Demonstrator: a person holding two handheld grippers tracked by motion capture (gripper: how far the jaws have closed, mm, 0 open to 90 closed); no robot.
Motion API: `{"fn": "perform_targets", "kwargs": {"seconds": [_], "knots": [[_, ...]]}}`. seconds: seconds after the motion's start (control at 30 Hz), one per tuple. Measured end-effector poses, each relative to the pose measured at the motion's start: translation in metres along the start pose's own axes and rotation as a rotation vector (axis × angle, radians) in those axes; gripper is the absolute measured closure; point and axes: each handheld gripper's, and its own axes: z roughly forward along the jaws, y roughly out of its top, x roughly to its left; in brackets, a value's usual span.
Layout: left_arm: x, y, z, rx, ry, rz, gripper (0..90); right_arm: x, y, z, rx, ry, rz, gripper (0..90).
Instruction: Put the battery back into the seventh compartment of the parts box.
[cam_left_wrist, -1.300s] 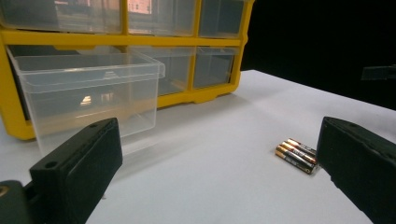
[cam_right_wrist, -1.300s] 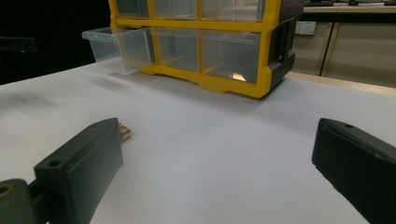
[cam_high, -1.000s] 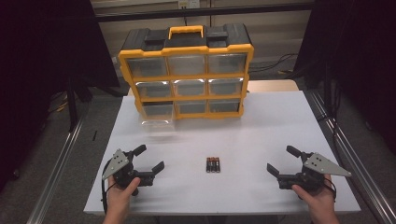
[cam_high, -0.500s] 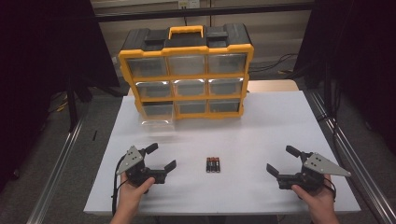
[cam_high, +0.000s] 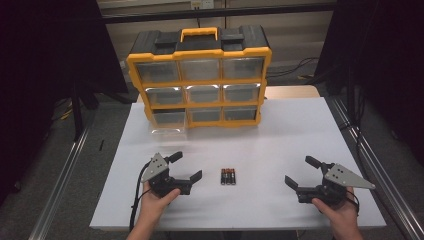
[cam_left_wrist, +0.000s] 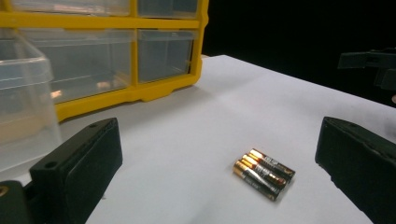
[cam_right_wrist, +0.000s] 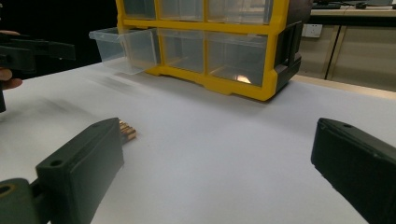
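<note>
My left gripper (cam_high: 183, 167), jaws spread, has slid toward batteries (cam_high: 228, 176); pickup approach under way. Right gripper (cam_high: 304, 173) unmoved, jaws apart, empty.

text: none legible | batteries (cam_left_wrist: 264, 173): label print, probably lettering, too blurred to read

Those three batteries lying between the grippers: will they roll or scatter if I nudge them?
Probably. The batteries are smooth cylinders lying loose side by side on the flat white table, so a sideways push likely rolls them apart. They look rigid; the open left gripper could likely pinch one firmly.
</note>
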Motion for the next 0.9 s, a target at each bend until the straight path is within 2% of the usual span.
{"fn": "perform_targets", "kwargs": {"seconds": [0.2, 0.23, 0.37, 0.43, 0.53, 0.63, 0.67, 0.7, 0.8, 0.83, 0.87, 0.9], "knots": [[-0.006, 0.002, 0.014, 0.027, -0.022, 0.013, 0.9, 0.0, 0.0, 0.0, 0.002, -0.003, -0.001, 2.1], [-0.008, 0.002, 0.016, 0.023, -0.024, 0.003, 0.8, 0.0, 0.0, 0.0, 0.001, -0.002, -0.001, 2.1], [-0.009, 0.004, 0.022, 0.051, -0.029, 0.02, 1.0, 0.001, 0.0, -0.001, -0.002, 0.001, 0.001, 2.1], [-0.011, 0.004, 0.025, 0.054, -0.03, 0.008, 1.0, 0.0, 0.0, 0.0, -0.003, 0.001, -0.002, 2.2], [-0.013, 0.003, 0.031, 0.081, -0.034, 0.038, 1.2, 0.001, 0.001, 0.0, -0.002, 0.003, 0.0, 2.3], [-0.017, 0.003, 0.036, 0.084, -0.044, 0.027, 1.2, 0.001, 0.001, 0.0, 0.0, 0.003, 0.0, 2.3], [-0.017, 0.003, 0.038, 0.094, -0.046, 0.041, 1.2, 0.001, 0.001, 0.0, -0.004, 0.004, -0.001, 2.3], [-0.019, 0.003, 0.039, 0.095, -0.043, 0.032, 1.2, 0.001, 0.001, 0.0, -0.004, 0.004, -0.001, 2.3], [-0.022, 0.003, 0.044, 0.114, -0.042, 0.031, 1.2, 0.001, 0.001, 0.0, -0.003, 0.005, -0.002, 2.3], [-0.021, 0.004, 0.046, 0.156, -0.032, 0.059, 1.6, 0.001, 0.001, -0.001, -0.004, 0.003, -0.001, 2.4], [-0.021, 0.004, 0.046, 0.156, -0.032, 0.059, 2.8, 0.001, 0.001, -0.001, -0.004, 0.003, -0.001, 2.4], [-0.022, 0.004, 0.048, 0.158, -0.041, 0.041, 2.8, 0.001, 0.001, -0.001, -0.003, 0.003, -0.001, 2.4]]}}
